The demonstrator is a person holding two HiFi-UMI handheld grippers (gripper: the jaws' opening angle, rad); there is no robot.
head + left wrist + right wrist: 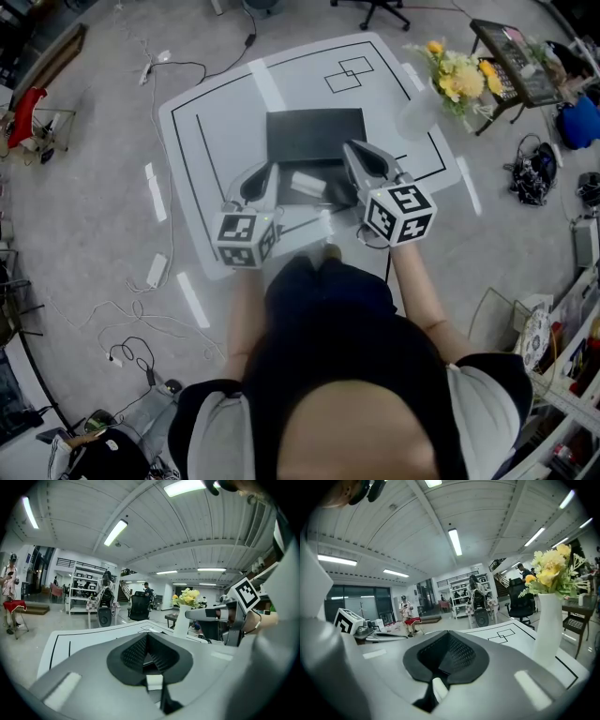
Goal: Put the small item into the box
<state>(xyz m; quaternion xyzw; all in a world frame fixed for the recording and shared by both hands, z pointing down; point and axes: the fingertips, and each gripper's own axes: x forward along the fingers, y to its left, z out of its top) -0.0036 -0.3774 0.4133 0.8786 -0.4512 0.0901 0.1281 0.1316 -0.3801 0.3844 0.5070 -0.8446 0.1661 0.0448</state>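
A flat black box [315, 136] lies on the white mat [216, 112] with black lines. A small white item [306, 184] rests just in front of the box, between my two grippers. My left gripper [266, 171] hovers to the item's left, its ribbed pads [136, 652] meeting with nothing between them. My right gripper [353, 150] hangs over the box's right front corner. Its dark pads [461, 656] are pressed together, also empty. Both gripper views look level across the room, so the box and the item are hidden in them.
A pale vase [418, 116] of yellow flowers [456, 75] stands at the mat's right edge, close to the right gripper; the vase [547, 620] looms in the right gripper view. Cables, a power strip [156, 270], a small dark table [514, 62] and bags lie around the mat.
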